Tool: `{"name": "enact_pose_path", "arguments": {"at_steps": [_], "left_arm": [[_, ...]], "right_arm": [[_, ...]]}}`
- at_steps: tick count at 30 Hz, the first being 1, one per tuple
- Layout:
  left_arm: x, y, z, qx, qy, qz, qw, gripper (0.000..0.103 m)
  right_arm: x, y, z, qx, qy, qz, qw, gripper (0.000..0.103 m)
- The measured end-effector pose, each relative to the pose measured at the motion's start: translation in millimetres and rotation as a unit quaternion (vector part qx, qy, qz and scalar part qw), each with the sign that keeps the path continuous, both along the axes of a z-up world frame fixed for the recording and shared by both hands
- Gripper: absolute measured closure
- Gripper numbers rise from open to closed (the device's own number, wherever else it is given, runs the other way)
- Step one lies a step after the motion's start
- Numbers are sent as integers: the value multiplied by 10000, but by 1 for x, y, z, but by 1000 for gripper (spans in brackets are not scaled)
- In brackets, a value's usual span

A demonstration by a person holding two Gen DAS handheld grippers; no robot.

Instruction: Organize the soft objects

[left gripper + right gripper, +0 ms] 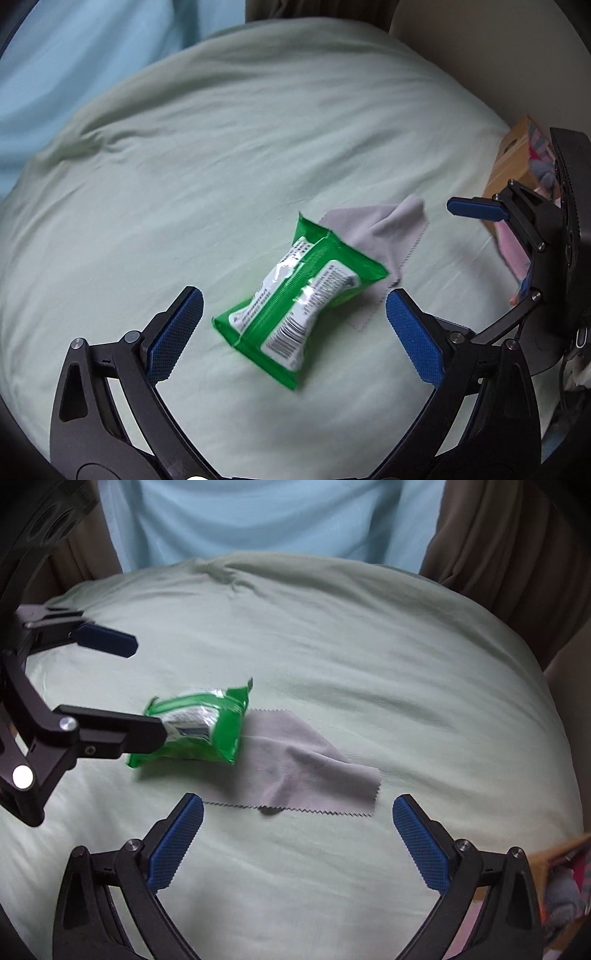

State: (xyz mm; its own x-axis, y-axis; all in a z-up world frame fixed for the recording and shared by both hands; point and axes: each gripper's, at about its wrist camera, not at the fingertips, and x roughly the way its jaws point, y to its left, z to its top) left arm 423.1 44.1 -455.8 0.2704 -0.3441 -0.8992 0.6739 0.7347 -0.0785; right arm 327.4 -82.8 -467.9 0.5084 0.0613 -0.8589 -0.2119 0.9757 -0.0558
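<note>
Now the green wet-wipe pack (pixel 301 302), crinkled and white-labelled, is lying between the left gripper's (pixel 295 328) spread jaws, overlapping a grey cloth (pixel 303 768); the right gripper (pixel 299 842) is hanging released.

bed: pale green sheet (pixel 332 627), wrinkled
behind: light blue fabric (pixel 258 517), brown curtains (pixel 517 572)

The sheet (pixel 184 166) is pale mint green. The packet (pixel 299 299) is bright green with a white label printed in black text and a barcode. The cloth (pixel 306 768) is plain light grey with a zigzag-cut edge. Both grippers are black, with blue cross-hatched pads (pixel 177 332). The box (pixel 513 162) is tan cardboard. The curtain (pixel 266 517) is light blue, flanked by brown drapes (pixel 517 554).
</note>
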Motion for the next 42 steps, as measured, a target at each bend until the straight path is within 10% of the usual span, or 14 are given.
{"name": "enact_pose_path", "arguments": {"at_steps": [6, 12, 14, 24, 42], "left_arm": [[16, -4, -42, 73, 240, -99, 9996, 8], [14, -8, -50, 108, 73, -328, 9994, 33], [15, -9, -47, 76, 64, -349, 9993, 59], [18, 14, -31, -42, 142, 273, 9995, 70], [-55, 47, 118, -216, -516, 980, 9936, 70]], "right_arm": [[18, -4, -40, 45, 126, 23, 9999, 1], [21, -5, -39, 260, -15, 21, 9997, 3], [22, -2, -37, 268, -48, 73, 9996, 10], [22, 28, -21, 259, -26, 364, 9990, 88], [-44, 29, 111, 438, -461, 72, 9980, 90]]}}
